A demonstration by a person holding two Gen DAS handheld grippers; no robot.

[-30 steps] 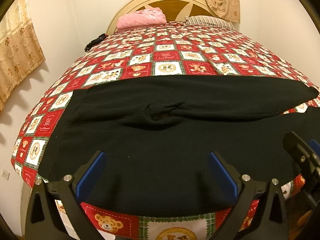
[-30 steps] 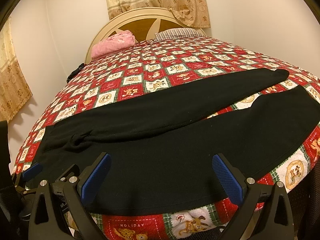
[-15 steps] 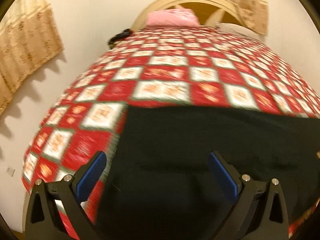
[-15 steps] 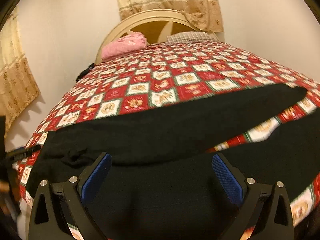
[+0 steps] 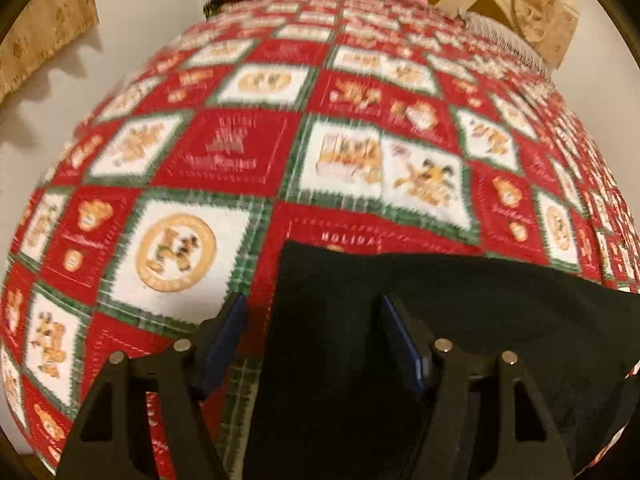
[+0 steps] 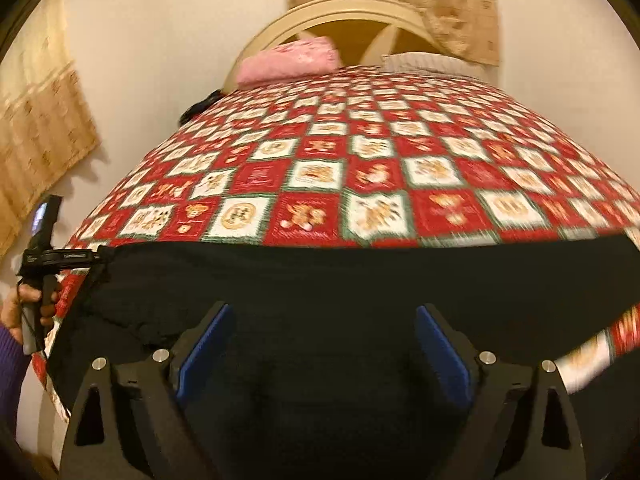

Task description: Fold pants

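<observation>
Lying flat, black pants (image 6: 340, 280) long axis left-right; both hand-held grippers (image 5: 312, 344) (image 6: 320, 348) closing, nothing gripped

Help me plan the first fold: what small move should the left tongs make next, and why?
Probably lower the left tongs onto the pants edge beneath them. Their jaws are closing but pinch nothing yet; that edge lies flat on the quilt, running up between the pads. The right tongs hover over the cloth too.

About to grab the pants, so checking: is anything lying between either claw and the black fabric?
Nothing visible. The left claw, jaws closing, straddles the edge of the black pants; the right claw, also closing, hangs over bare fabric. Neither yet pinches it.
</observation>
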